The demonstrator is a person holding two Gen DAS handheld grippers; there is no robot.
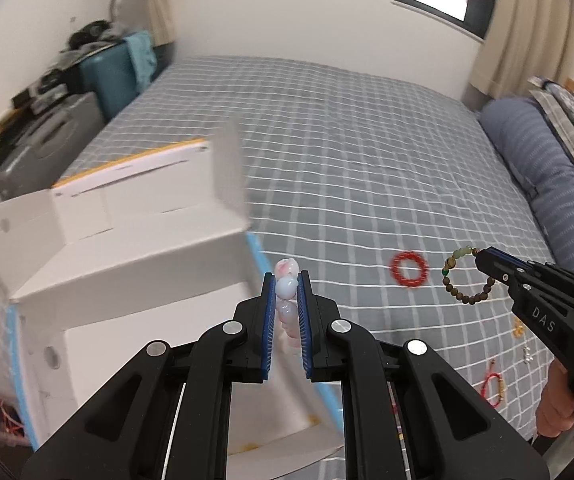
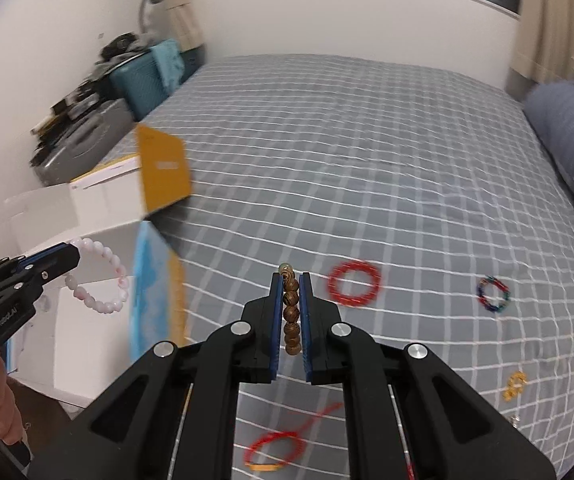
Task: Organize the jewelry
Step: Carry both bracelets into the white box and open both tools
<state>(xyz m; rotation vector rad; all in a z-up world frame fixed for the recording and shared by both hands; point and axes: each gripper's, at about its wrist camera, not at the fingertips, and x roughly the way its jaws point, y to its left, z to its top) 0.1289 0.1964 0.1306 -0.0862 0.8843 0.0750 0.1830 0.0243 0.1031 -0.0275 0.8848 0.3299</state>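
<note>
My left gripper point(image 1: 286, 286) is shut on a pink bead bracelet point(image 1: 287, 292) and holds it in the air beside the open white box point(image 1: 135, 256); the bracelet also shows in the right wrist view point(image 2: 101, 280). My right gripper point(image 2: 291, 280) is shut on a brown wooden bead bracelet point(image 2: 291, 312), which hangs as a loop in the left wrist view point(image 1: 467, 280), above the grey checked bed point(image 2: 367, 160). A red bead bracelet point(image 2: 354, 283) lies on the bed just ahead of the right gripper.
On the bed lie a multicoloured bracelet point(image 2: 493, 294), a gold piece point(image 2: 514, 386) and a red string bracelet point(image 2: 275, 446). A blue pillow point(image 1: 547, 176) is at the right. Suitcases point(image 1: 67, 128) and clutter stand left of the bed.
</note>
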